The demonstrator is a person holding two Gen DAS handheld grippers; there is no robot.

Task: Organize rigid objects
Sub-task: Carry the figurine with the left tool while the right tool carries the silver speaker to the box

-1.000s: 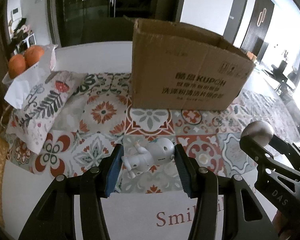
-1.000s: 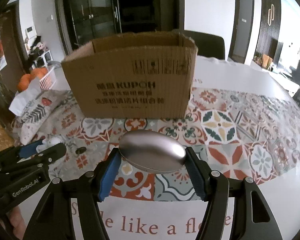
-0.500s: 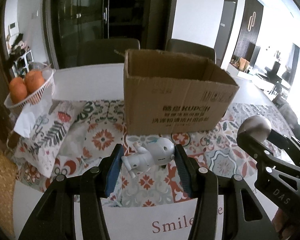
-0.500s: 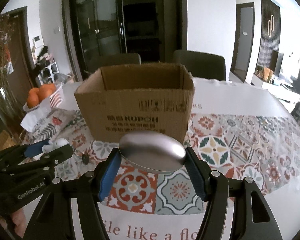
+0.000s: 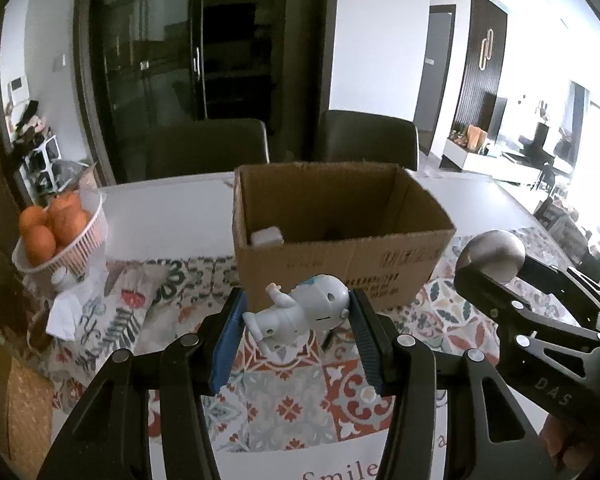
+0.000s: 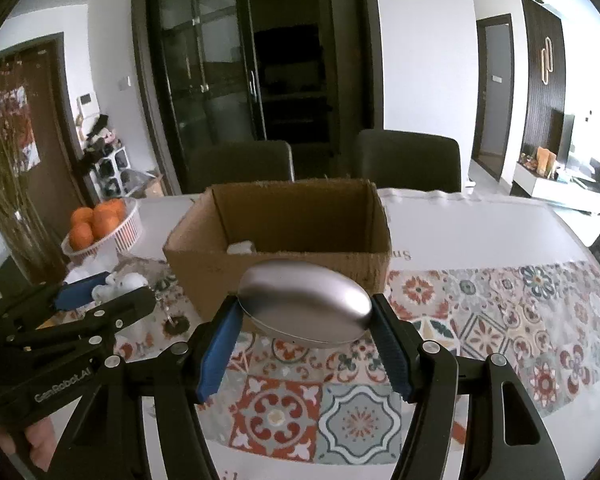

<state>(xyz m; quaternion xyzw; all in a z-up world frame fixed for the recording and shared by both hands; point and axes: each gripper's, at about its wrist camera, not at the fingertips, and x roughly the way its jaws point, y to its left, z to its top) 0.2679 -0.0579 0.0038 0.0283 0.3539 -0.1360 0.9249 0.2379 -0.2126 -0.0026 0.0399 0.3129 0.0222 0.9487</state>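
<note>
My left gripper (image 5: 296, 316) is shut on a small white toy robot (image 5: 300, 316) and holds it in the air in front of the open cardboard box (image 5: 340, 268). My right gripper (image 6: 304, 308) is shut on a silver oval metal object (image 6: 304, 308), also raised in front of the box (image 6: 284, 276). A white item (image 5: 266, 237) lies inside the box at its left. The right gripper with the silver object (image 5: 494, 256) shows at the right of the left wrist view. The left gripper (image 6: 100, 296) shows at the left of the right wrist view.
A white basket of oranges (image 5: 56, 236) stands at the left on the table. A patterned cloth (image 6: 500, 320) covers the table. A floral fabric piece (image 5: 112, 316) lies left of the box. Two dark chairs (image 6: 408, 164) stand behind the table.
Both grippers have risen with their objects. The box's inside now shows from above, and the white item in it has come into view.
</note>
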